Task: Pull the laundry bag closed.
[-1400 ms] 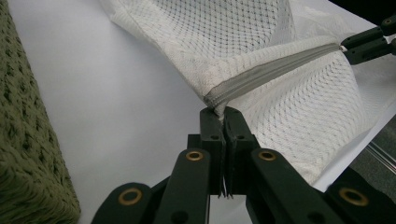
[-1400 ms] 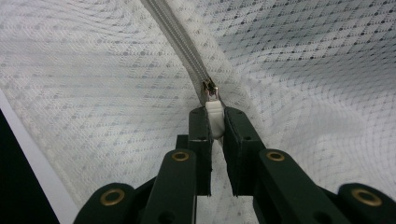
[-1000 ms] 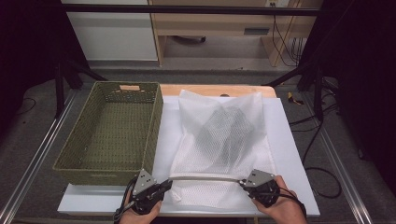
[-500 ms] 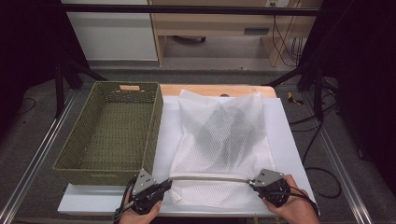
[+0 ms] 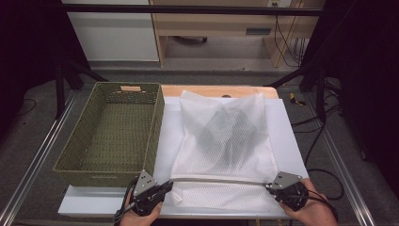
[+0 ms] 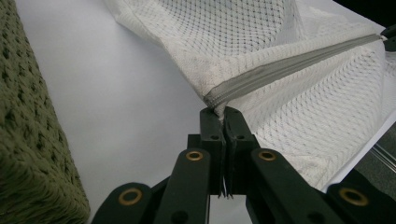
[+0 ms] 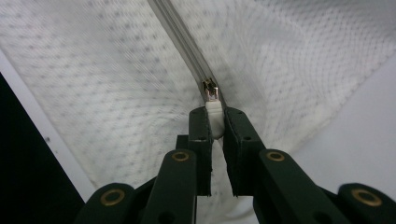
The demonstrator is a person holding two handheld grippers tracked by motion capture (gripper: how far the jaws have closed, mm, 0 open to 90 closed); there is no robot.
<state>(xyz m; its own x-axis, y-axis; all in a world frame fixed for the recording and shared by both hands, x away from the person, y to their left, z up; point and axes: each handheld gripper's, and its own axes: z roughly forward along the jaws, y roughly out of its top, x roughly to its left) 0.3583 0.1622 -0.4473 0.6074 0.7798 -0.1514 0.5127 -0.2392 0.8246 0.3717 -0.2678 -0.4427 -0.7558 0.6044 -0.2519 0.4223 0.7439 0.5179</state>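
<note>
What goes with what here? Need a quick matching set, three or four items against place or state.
Items:
1. left gripper
2. right gripper
3. basket
4. dark item

States:
A. inside the mesh bag
B. green, left of the bag
C. shut on the zipper pull
D. shut on the bag's corner at the zipper end

Pairs: 1-D, 2-C, 3-B, 4-A

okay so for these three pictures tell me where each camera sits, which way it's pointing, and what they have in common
High view: above the person's side, facing forward and down on the table, basket, mesh bag; both hands hold grippers.
Left gripper view: rides the left gripper, shut on the bag's zipper end.
Right gripper view: rides the right gripper, shut on the zipper pull.
Shared: all views show the bag's zipper.
</note>
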